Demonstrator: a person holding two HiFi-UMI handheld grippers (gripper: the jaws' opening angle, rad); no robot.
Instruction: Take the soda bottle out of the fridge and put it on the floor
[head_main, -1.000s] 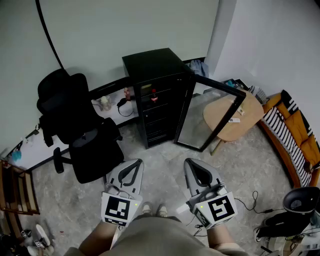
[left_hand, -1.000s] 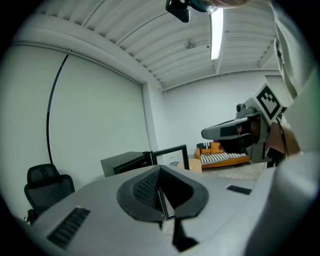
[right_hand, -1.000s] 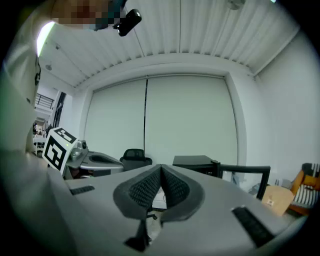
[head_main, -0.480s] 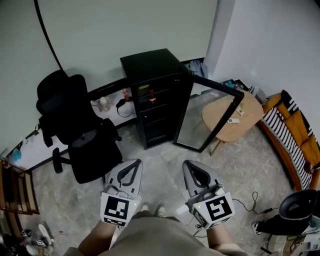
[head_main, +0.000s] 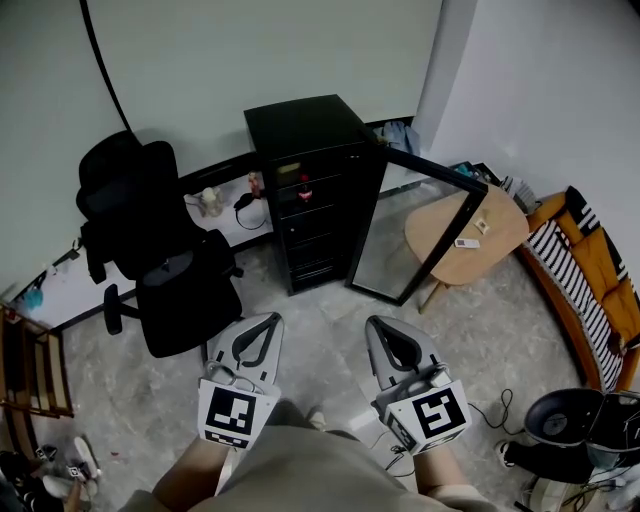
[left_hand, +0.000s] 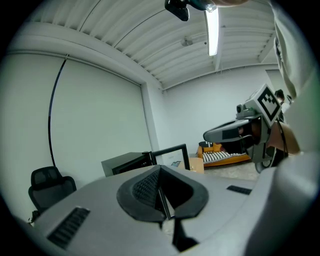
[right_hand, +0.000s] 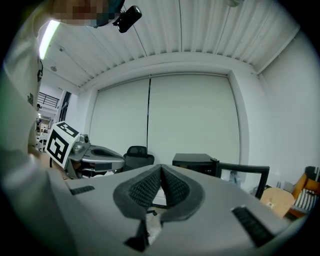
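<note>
The black fridge (head_main: 315, 190) stands against the far wall with its glass door (head_main: 415, 225) swung open to the right. On an upper shelf stands a small red item (head_main: 306, 190), probably the soda bottle, too small to make out. My left gripper (head_main: 262, 325) and right gripper (head_main: 385, 328) are held side by side low in the head view, well short of the fridge, pointing toward it. Both are shut with nothing between the pads. The fridge (left_hand: 125, 162) shows beyond the left gripper (left_hand: 160, 169), and the fridge (right_hand: 192, 161) also beyond the right gripper (right_hand: 160, 167).
A black office chair (head_main: 160, 260) stands left of the fridge. A round wooden table (head_main: 465, 235) sits just behind the open door, with an orange striped sofa (head_main: 590, 270) at the right. A cable (head_main: 500, 405) and dark objects (head_main: 565, 420) lie on the floor at lower right.
The head view has shifted slightly. Both grippers stay shut and keep about the same place low in the view. The fridge and its door are unchanged.
</note>
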